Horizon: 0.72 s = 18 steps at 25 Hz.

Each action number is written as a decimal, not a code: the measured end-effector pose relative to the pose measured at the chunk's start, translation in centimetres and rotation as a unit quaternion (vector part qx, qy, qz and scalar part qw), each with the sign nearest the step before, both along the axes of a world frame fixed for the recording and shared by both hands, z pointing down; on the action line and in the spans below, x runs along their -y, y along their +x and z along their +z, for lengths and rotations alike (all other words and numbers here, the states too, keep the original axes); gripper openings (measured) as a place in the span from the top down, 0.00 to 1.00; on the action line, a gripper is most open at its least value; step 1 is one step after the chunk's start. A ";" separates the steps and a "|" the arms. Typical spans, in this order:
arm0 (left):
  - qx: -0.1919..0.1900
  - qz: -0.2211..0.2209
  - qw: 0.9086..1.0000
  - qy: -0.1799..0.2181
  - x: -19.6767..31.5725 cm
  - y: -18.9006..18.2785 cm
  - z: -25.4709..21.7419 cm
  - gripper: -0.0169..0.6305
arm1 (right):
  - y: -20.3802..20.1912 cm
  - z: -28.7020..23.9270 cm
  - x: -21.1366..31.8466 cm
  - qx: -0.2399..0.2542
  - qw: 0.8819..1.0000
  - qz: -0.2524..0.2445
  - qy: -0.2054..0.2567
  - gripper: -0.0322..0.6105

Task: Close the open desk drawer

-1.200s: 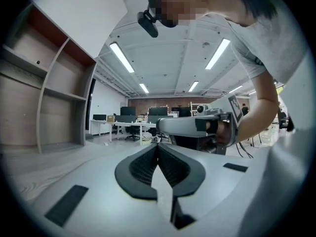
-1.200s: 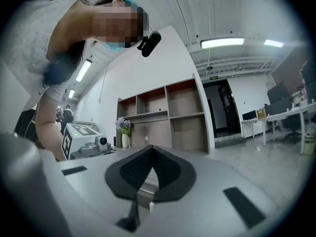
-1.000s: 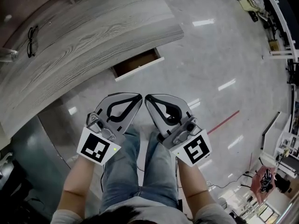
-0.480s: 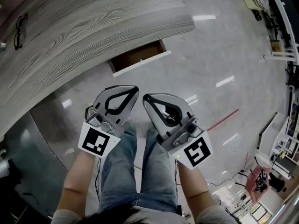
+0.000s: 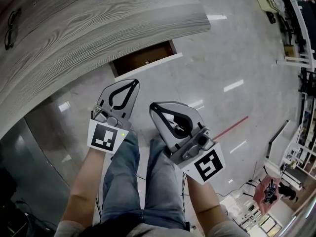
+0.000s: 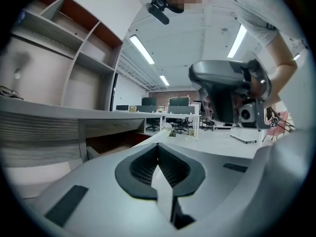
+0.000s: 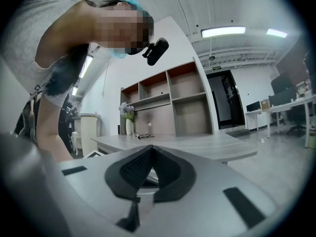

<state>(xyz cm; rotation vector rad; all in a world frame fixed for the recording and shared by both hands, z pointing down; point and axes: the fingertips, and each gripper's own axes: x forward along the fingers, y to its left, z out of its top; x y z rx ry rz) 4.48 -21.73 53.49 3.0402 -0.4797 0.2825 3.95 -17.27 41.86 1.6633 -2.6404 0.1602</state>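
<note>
Fingers (image 6: 140,169) of the left gripper (image 6: 158,149) pressed tip to tip, nothing between. Beyond and left of the fingers, an open drawer (image 6: 118,141) under the bench (image 6: 44,117). Above and right, the right gripper (image 6: 202,78).

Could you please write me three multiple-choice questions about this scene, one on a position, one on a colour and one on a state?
1. Where do the glasses lie?
A. on the desk top
B. inside the drawer
C. on the floor

2. What colour is the inside of the open drawer?
A. blue
B. brown
C. yellow

3. How do the jaws of the left gripper and the right gripper stand?
A. both wide apart
B. both together with nothing between them
C. the left shut on the glasses

Answers:
1 A: the head view shows them on the grey wood surface at its far left.
2 B: brown panels show inside it.
3 B: each gripper view shows its jaws meeting with no object between them.
</note>
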 end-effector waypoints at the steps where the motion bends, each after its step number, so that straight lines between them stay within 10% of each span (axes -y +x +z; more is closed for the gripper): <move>1: 0.000 -0.004 1.000 0.001 0.1 0.0 0.1 0.96 | 0.0 -0.1 0.0 0.000 1.000 0.000 0.000 0.94; 18: -0.009 -0.123 0.992 -0.001 1.8 0.3 0.1 0.96 | 0.1 -0.4 0.0 0.001 1.000 0.006 0.005 0.94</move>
